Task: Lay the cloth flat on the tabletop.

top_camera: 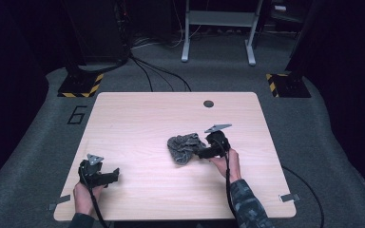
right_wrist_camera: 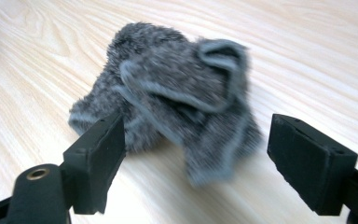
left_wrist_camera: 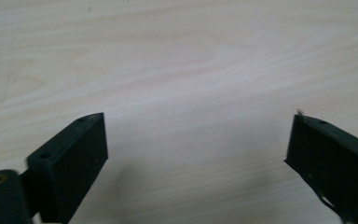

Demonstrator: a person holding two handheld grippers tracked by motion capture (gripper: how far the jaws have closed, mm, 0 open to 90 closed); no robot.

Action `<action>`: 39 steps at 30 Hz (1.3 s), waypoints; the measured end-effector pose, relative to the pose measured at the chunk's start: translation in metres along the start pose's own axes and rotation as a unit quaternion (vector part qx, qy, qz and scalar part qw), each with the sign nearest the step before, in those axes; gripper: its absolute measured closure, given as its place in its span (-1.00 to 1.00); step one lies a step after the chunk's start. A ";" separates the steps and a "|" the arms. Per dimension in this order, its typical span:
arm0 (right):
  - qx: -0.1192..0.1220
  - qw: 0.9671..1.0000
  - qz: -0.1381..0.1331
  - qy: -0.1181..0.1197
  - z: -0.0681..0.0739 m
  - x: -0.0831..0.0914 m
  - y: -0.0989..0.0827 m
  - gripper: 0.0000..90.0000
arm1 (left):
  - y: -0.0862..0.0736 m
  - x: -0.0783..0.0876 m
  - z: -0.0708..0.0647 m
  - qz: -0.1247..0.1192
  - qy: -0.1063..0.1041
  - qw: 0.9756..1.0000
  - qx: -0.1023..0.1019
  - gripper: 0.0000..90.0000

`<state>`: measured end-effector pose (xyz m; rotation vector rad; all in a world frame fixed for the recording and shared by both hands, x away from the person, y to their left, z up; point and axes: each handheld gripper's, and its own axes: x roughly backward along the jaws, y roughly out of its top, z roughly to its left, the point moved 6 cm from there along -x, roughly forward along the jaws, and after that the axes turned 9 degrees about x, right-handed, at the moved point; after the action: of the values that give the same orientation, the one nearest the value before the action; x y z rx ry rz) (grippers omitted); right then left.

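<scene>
A crumpled grey fuzzy cloth [top_camera: 185,147] lies on the light wooden table [top_camera: 138,118], right of the middle. My right gripper [top_camera: 200,153] sits at the cloth's right edge, held by a hand in a patterned sleeve. In the right gripper view the cloth [right_wrist_camera: 177,98] bunches just ahead of the open right gripper [right_wrist_camera: 196,123]; a loose fold hangs between the jaws, touching neither pad. My left gripper [top_camera: 116,175] rests near the table's front left corner, pointing right. In the left gripper view the left gripper [left_wrist_camera: 200,121] stands wide open over bare wood.
A dark round hole [top_camera: 208,103] marks the table's far side. Beyond the table, two stand bases with yellow-black tape [top_camera: 81,85] [top_camera: 287,84], cables and a white frame [top_camera: 218,28] stand on the grey carpet.
</scene>
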<state>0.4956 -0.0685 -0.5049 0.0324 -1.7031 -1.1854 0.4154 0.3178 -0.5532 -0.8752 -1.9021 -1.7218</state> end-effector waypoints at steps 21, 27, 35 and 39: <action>0.043 0.999 -0.022 -0.025 0.009 0.010 0.023 0.07 | 0.044 -0.054 -0.167 0.026 -0.160 0.979 -0.125 -0.85; 0.075 0.997 -0.019 -0.013 0.021 0.002 0.025 0.13 | 0.043 -0.057 -0.195 0.035 -0.180 0.970 -0.159 -0.65; 0.067 0.998 -0.006 -0.019 0.015 -0.009 0.022 0.84 | 0.031 -0.078 -0.206 0.057 -0.173 0.969 -0.167 0.10; 0.064 0.998 -0.005 -0.025 0.012 -0.007 0.022 0.96 | 0.032 -0.081 -0.203 0.054 -0.174 0.970 -0.160 0.63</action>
<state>0.5008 -0.0457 -0.4945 0.0911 -1.8230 -1.0899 0.4750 0.1055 -0.5573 -1.4594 -1.7616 -1.9387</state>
